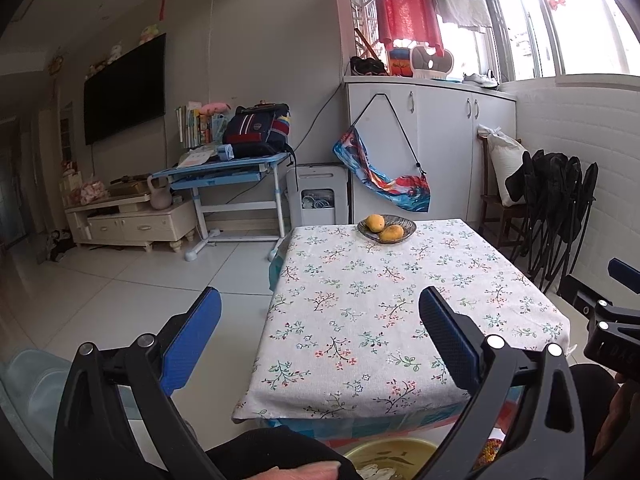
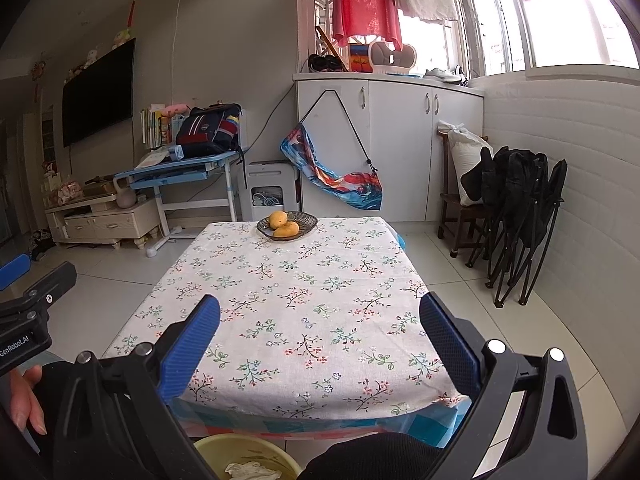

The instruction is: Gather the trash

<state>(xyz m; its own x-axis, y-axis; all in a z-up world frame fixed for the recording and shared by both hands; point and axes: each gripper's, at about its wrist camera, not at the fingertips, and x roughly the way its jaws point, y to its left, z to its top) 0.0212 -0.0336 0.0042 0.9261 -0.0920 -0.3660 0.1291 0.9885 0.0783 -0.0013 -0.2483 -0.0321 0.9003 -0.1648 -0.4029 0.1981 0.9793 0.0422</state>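
Note:
A yellow basin [image 2: 244, 458] sits on the floor below the table's near edge, with crumpled white paper [image 2: 250, 470] in it; it also shows in the left wrist view [image 1: 390, 458]. My left gripper [image 1: 320, 340] is open and empty, held above the table's near left corner. My right gripper [image 2: 320, 344] is open and empty above the table's near edge. The table [image 2: 296, 300] has a floral cloth, with only the fruit bowl on it. The right gripper also shows at the right edge of the left wrist view [image 1: 612, 320].
A dark bowl with two mangoes [image 1: 386, 228] stands at the table's far edge. Folded black chairs [image 2: 516, 220] lean on the right wall. A blue desk [image 1: 224, 176] and a white cabinet [image 1: 432, 148] stand beyond the table.

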